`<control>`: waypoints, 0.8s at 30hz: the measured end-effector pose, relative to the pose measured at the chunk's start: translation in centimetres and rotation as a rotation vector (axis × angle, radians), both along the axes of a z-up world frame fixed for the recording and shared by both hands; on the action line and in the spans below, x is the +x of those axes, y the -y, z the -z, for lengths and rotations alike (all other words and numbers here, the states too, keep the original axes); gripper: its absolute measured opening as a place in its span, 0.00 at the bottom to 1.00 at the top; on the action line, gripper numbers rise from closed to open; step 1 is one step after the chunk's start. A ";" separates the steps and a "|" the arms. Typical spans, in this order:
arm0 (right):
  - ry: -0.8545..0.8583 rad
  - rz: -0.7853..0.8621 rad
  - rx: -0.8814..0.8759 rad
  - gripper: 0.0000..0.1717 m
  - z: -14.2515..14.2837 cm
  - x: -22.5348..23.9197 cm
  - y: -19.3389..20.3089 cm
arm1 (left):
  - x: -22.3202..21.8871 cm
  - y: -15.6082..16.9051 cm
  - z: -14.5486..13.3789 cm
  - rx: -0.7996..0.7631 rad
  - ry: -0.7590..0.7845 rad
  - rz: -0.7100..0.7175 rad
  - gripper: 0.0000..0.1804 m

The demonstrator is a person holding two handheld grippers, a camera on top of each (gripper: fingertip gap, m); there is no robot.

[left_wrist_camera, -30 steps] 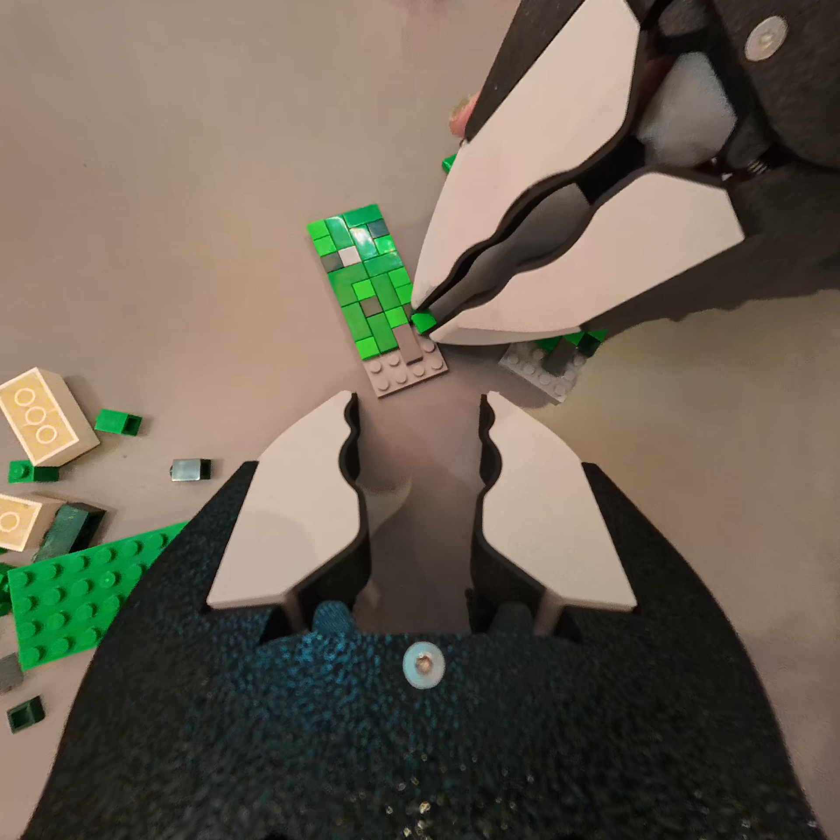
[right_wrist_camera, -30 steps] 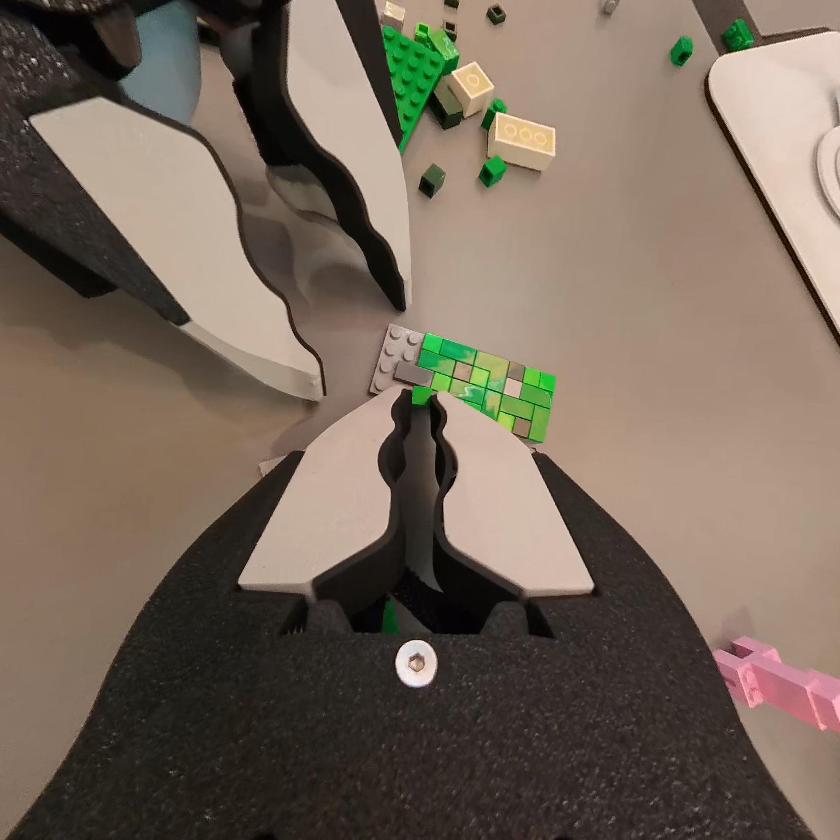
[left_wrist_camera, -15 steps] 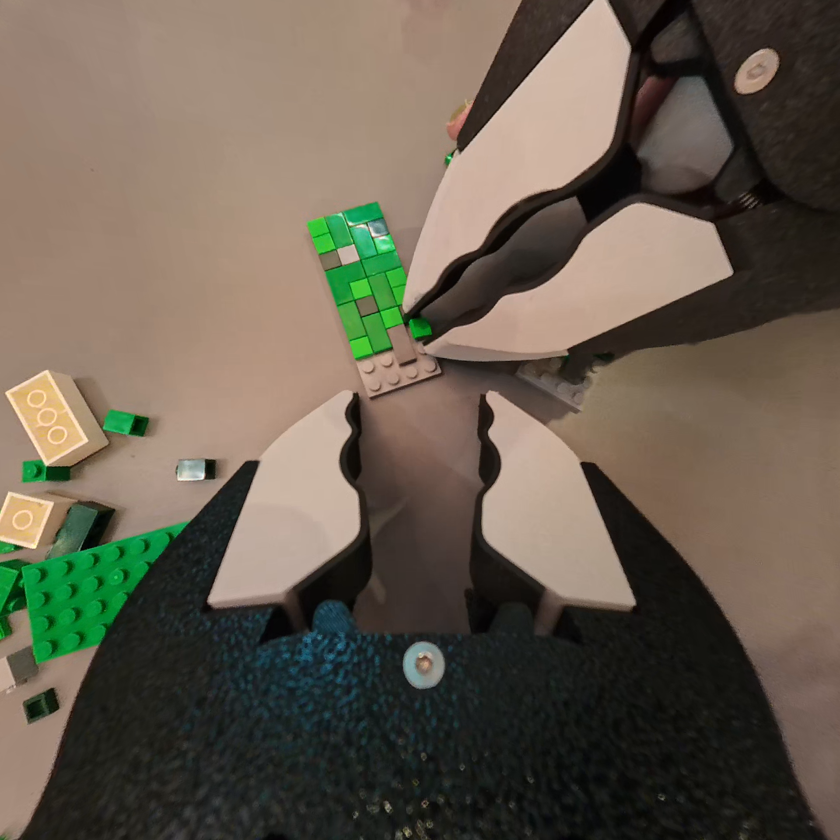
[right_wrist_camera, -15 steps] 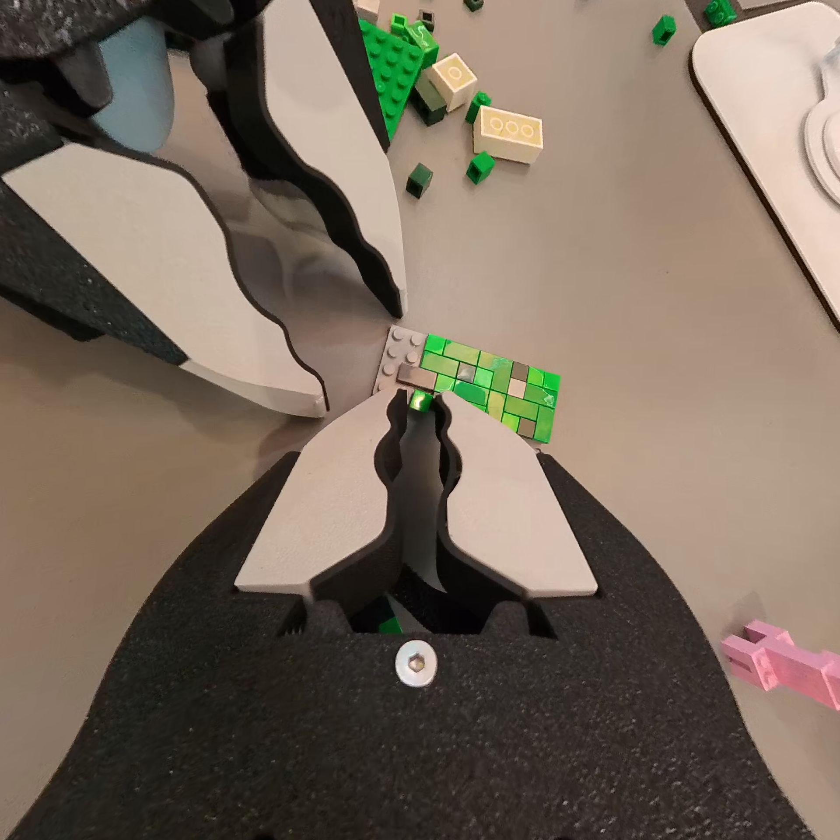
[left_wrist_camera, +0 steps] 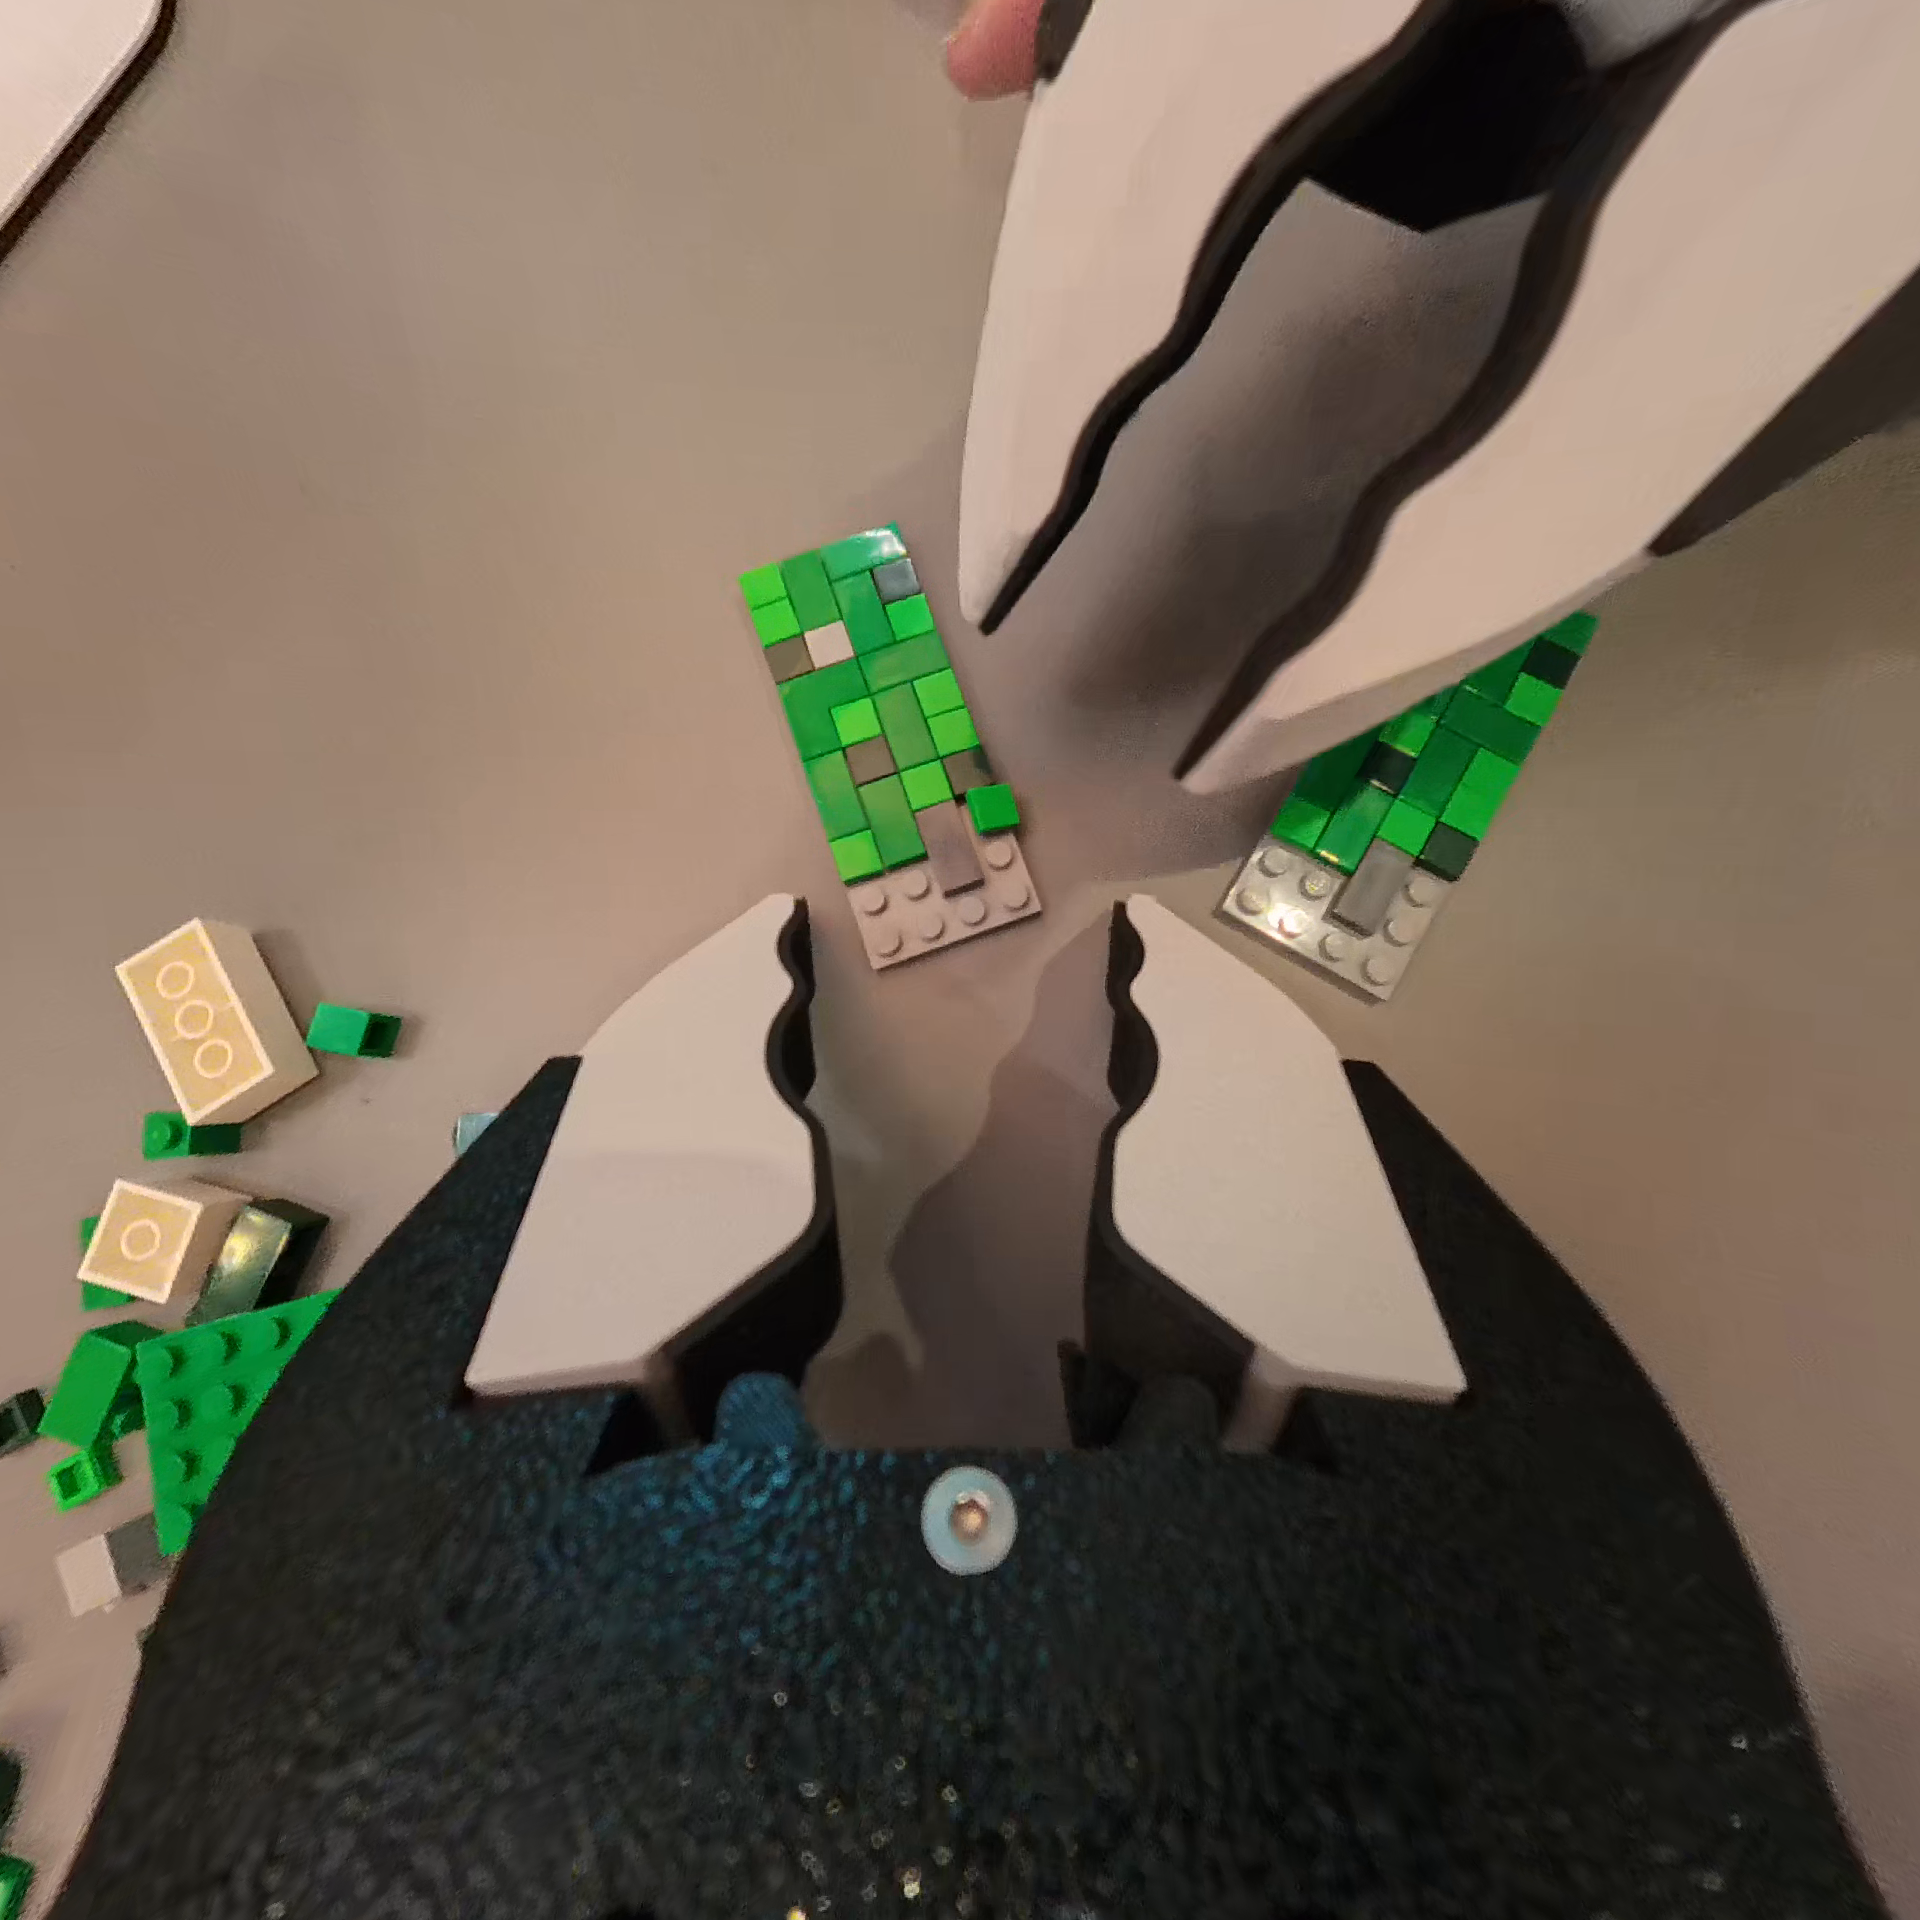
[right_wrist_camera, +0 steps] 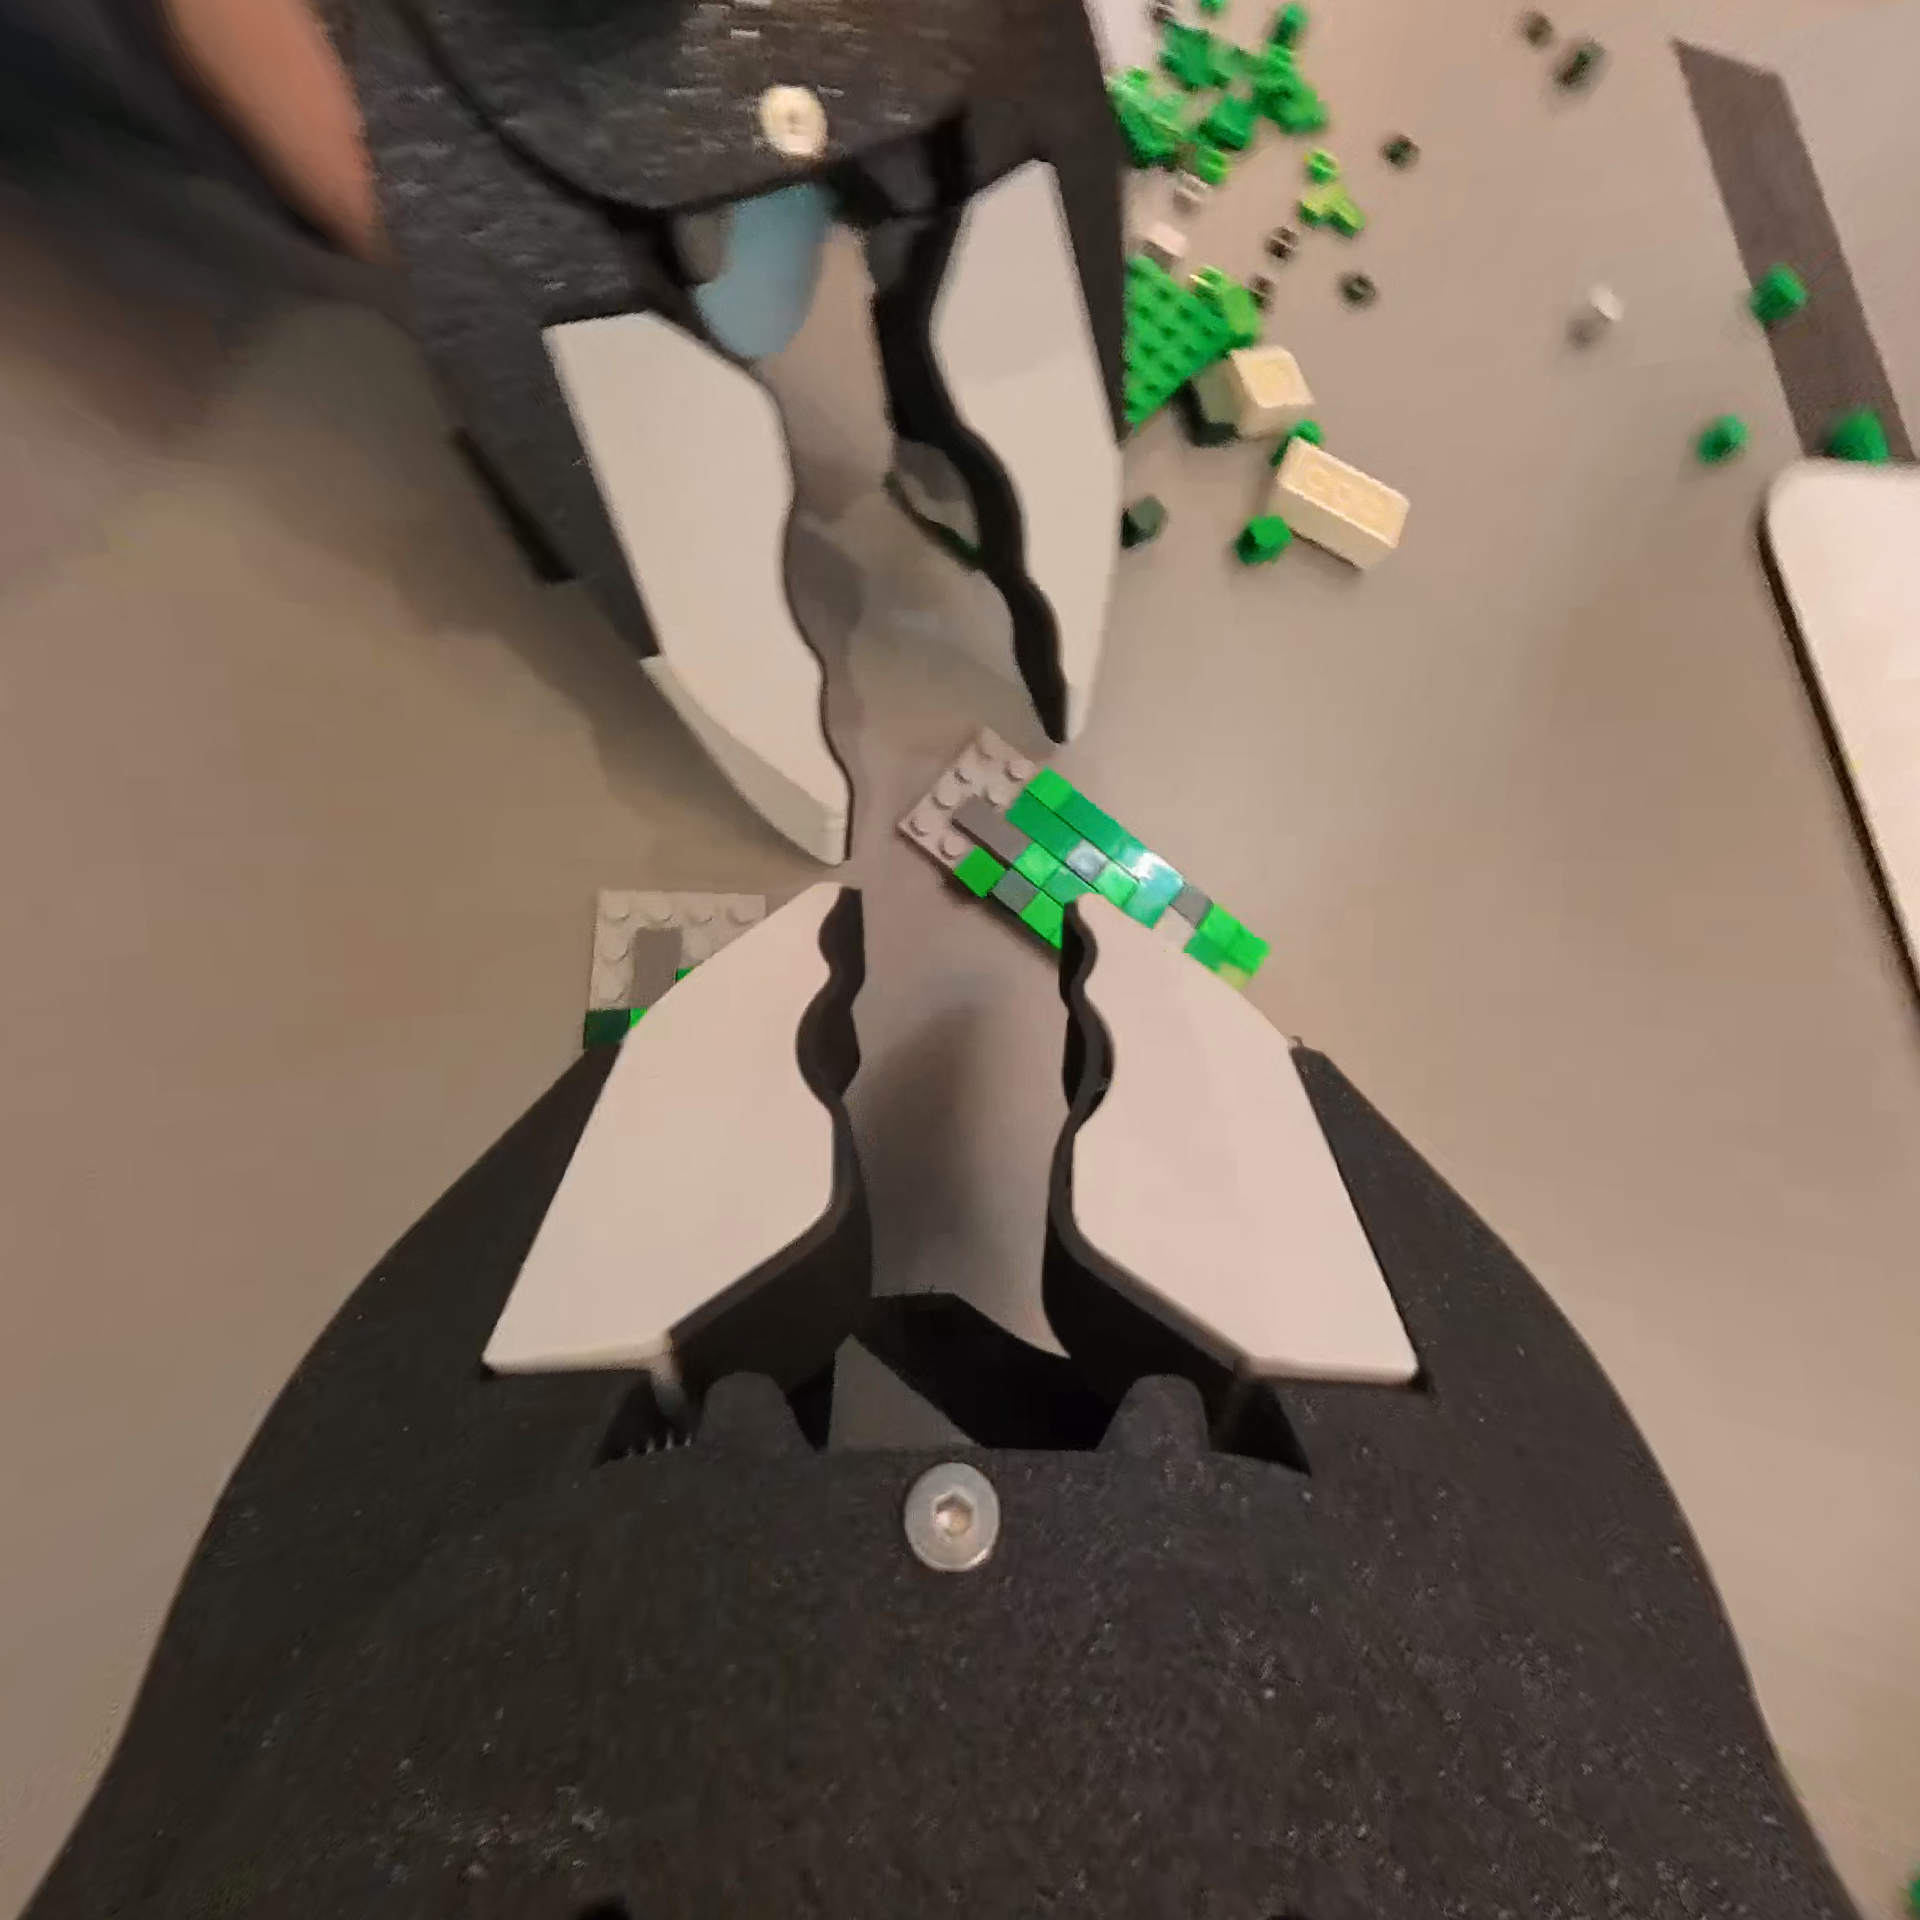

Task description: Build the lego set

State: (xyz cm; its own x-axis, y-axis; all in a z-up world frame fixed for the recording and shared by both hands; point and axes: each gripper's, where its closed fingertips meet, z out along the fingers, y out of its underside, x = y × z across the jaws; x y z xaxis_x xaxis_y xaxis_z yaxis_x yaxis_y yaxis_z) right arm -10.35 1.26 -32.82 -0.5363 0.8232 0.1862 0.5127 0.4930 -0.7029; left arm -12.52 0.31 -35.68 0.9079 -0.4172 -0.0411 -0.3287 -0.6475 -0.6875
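A grey plate covered in green tiles [left_wrist_camera: 883, 727] lies on the grey table just beyond my left gripper [left_wrist_camera: 961, 920], which is open and empty. A small green tile [left_wrist_camera: 992, 808] sits slightly askew at the plate's right edge, next to a grey tile. My right gripper [left_wrist_camera: 1086, 696] hovers above and to the right of the plate, open and empty. In the right wrist view, my right gripper [right_wrist_camera: 961, 904] is open over bare table, with the plate [right_wrist_camera: 1081, 852] and the small green tile [right_wrist_camera: 977, 868] just ahead. The left gripper [right_wrist_camera: 945, 774] faces it.
A second grey plate with green tiles [left_wrist_camera: 1403, 810] lies to the right, partly under the right gripper [right_wrist_camera: 665, 945]. Cream bricks [left_wrist_camera: 208, 1008], a green studded plate [left_wrist_camera: 229, 1392] and loose green pieces lie to the left. A white tray [right_wrist_camera: 1849, 644] is at the far right.
My right gripper held the small green tile at the plate's edge, then opened, left the tile on the plate and drew back upward. My left gripper stayed open.
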 end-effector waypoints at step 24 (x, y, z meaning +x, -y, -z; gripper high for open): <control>0.249 -0.538 0.212 0.21 2.7 -2.7 -0.1 | 0.3 0.2 0.0 0.012 0.053 0.042 0.27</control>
State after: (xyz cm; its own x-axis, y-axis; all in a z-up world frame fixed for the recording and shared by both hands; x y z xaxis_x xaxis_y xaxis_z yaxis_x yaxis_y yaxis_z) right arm -13.04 1.39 -35.49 -0.9134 0.3851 0.1317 0.2899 0.8429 -0.4534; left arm -12.20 0.08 -35.66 0.8906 -0.4547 0.0011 -0.3185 -0.6255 -0.7122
